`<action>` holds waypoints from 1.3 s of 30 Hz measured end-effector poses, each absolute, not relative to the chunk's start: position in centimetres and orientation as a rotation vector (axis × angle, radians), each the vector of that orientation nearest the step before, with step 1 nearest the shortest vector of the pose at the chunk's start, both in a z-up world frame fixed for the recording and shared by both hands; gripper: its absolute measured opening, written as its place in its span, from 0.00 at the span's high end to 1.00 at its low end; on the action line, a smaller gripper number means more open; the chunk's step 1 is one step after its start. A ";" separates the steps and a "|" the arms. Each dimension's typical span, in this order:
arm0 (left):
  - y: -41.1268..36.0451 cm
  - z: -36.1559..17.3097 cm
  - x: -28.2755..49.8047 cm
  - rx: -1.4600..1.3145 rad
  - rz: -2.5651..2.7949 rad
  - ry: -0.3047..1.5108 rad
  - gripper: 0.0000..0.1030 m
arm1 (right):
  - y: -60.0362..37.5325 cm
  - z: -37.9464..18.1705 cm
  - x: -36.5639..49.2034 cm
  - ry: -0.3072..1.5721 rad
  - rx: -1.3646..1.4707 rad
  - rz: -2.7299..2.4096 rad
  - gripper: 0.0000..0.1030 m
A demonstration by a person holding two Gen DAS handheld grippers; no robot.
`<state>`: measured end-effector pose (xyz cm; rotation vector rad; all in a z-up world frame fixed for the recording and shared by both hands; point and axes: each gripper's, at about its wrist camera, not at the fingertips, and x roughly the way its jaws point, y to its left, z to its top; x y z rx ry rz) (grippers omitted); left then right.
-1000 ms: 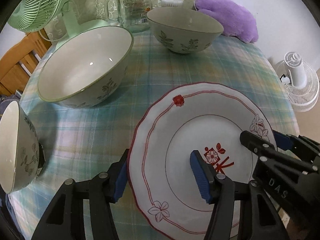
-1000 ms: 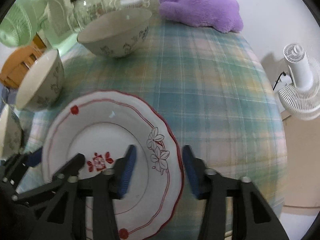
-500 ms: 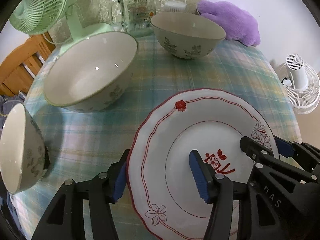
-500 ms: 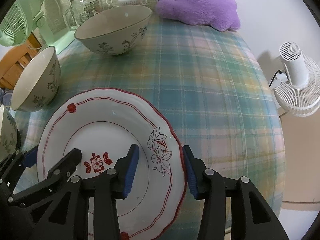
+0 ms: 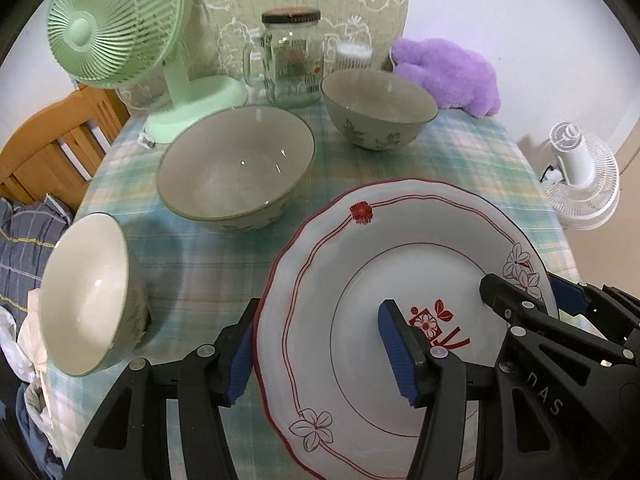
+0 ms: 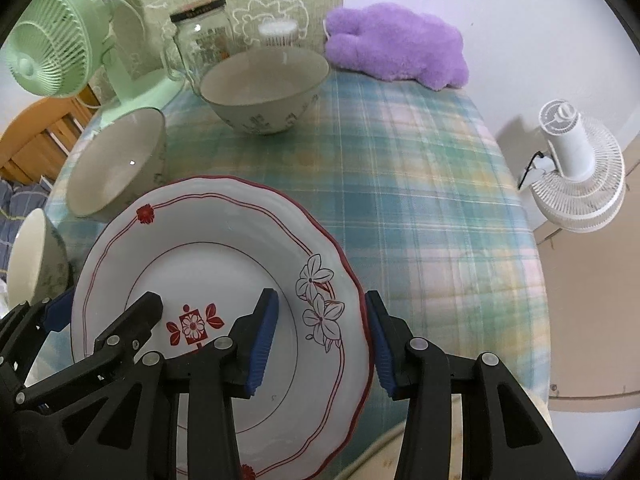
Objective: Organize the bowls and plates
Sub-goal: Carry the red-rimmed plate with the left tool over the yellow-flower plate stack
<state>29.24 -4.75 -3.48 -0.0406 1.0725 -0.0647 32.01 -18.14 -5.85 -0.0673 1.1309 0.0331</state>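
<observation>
A white plate [image 5: 372,280] with red trim and flower prints is held between both grippers above the plaid table. My left gripper [image 5: 320,356] is shut on the plate's left rim, one finger under and one on top. My right gripper [image 6: 320,336] is shut on the plate's [image 6: 224,248] right rim. A large bowl [image 5: 236,172] stands mid-table, a medium bowl [image 5: 378,110] behind it, and a small bowl [image 5: 86,296] at the left edge. The bowls also show in the right wrist view: large [image 6: 116,164], medium [image 6: 264,88], small [image 6: 36,256].
At the back stand a green desk fan [image 5: 120,28], a glass jar [image 5: 294,60] and a purple plush toy [image 5: 448,72]. A wooden chair [image 5: 52,140] is at the left. A white fan [image 5: 580,176] stands on the floor to the right.
Both grippers have lifted the plate off the table and tilted it; the view has risen, and the bowls and the fan show lower in the frame.
</observation>
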 end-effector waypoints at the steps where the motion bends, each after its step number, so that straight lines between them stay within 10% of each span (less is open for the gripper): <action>1: -4.6 -3.2 28.9 -0.041 -0.071 1.066 0.44 | -18.0 -5.5 31.7 1.125 -0.066 0.028 0.53; 39: -15.8 0.9 19.5 0.007 -0.143 0.997 0.44 | -29.2 -0.4 20.6 1.037 -0.007 -0.046 0.53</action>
